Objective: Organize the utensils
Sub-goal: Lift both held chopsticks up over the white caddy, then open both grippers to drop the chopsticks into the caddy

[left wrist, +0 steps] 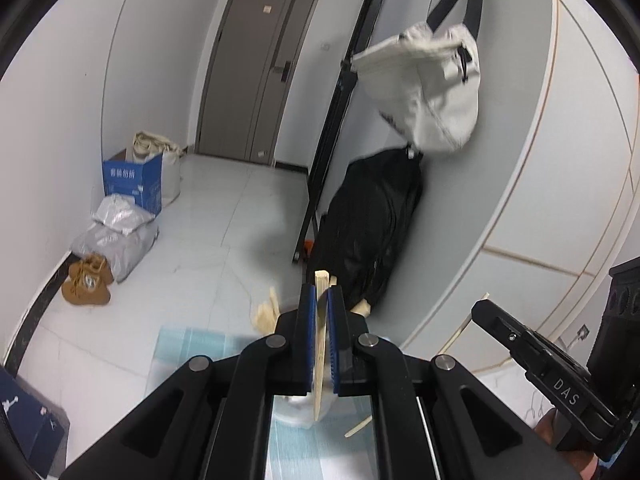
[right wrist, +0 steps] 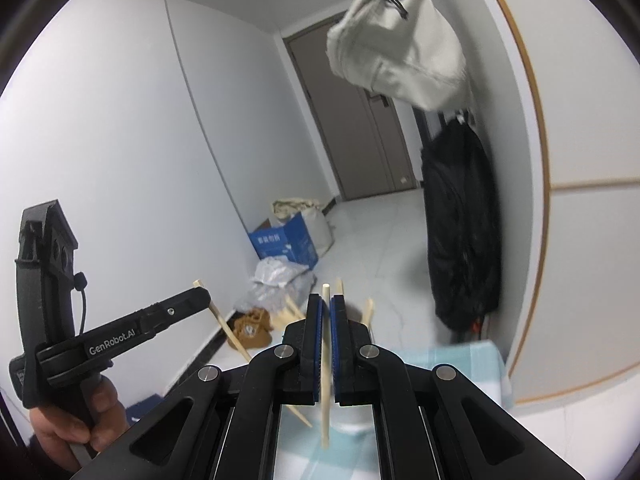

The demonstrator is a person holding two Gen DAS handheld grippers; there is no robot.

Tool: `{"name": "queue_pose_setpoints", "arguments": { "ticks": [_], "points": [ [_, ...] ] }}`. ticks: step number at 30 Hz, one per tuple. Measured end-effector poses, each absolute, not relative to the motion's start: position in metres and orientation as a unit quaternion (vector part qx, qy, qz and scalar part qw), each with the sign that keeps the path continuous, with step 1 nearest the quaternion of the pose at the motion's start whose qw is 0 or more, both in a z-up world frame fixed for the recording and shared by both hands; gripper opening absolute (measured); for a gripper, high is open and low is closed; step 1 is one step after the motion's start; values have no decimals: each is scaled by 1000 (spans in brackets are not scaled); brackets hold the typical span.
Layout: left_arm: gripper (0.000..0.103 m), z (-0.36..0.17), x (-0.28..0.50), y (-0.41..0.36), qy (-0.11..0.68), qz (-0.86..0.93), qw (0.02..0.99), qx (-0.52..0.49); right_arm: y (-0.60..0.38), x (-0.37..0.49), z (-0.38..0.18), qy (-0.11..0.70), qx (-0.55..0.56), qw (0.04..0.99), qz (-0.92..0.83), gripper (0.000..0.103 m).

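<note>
Chopsticks were clamped in both tools. The left gripper (left wrist: 319, 294) had its blue-padded jaws drawn close on a pale wooden chopstick (left wrist: 320, 344), which ran lengthwise between the pads, its squared end poking out past the fingertips and its lower end hanging over a white container (left wrist: 300, 410) on the bench (left wrist: 180, 344). The right gripper (right wrist: 326, 304) likewise stood nearly closed around a second chopstick (right wrist: 326, 384), gripped along its middle, its tip rising above the jaws and its other end dropping toward a white cup-like holder (right wrist: 352, 426) below.

Both tools were held raised and tilted upward, looking out over the hallway floor rather than down at the bench. In the right wrist view the left tool reached in from the lower left, a bare hand (right wrist: 76, 424) wrapped round its handle, and its chopstick slanted down from its black finger. In the left wrist view the right tool came in from the lower right edge.

More chopsticks (right wrist: 290, 312) leaned out of the holder, blurred, just beside the right gripper's jaws. A light blue checked cloth (right wrist: 460, 360) covered the bench. Beyond lay brown shoes (left wrist: 86, 284), a blue cardboard box (left wrist: 132, 184), a black bag (left wrist: 372, 232) against the wall and a white bag (left wrist: 432, 92) hanging above it.
</note>
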State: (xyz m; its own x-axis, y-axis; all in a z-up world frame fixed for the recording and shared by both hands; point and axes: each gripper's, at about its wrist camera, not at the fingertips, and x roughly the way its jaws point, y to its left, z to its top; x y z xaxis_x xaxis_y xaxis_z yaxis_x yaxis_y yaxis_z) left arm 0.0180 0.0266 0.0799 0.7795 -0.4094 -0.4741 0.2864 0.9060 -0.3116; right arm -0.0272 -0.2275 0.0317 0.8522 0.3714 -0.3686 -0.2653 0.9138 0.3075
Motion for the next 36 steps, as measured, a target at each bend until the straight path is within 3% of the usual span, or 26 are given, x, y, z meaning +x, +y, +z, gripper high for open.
{"name": "queue_pose_setpoints", "arguments": {
  "ticks": [13,36],
  "points": [
    [2,108,77,34,245,-181,944,-127,-202,49,87,178,77,964,181,3],
    [2,48,110,22,295,-187,932,-97,-177,96,27,219,5,958,184,3]
  ]
}}
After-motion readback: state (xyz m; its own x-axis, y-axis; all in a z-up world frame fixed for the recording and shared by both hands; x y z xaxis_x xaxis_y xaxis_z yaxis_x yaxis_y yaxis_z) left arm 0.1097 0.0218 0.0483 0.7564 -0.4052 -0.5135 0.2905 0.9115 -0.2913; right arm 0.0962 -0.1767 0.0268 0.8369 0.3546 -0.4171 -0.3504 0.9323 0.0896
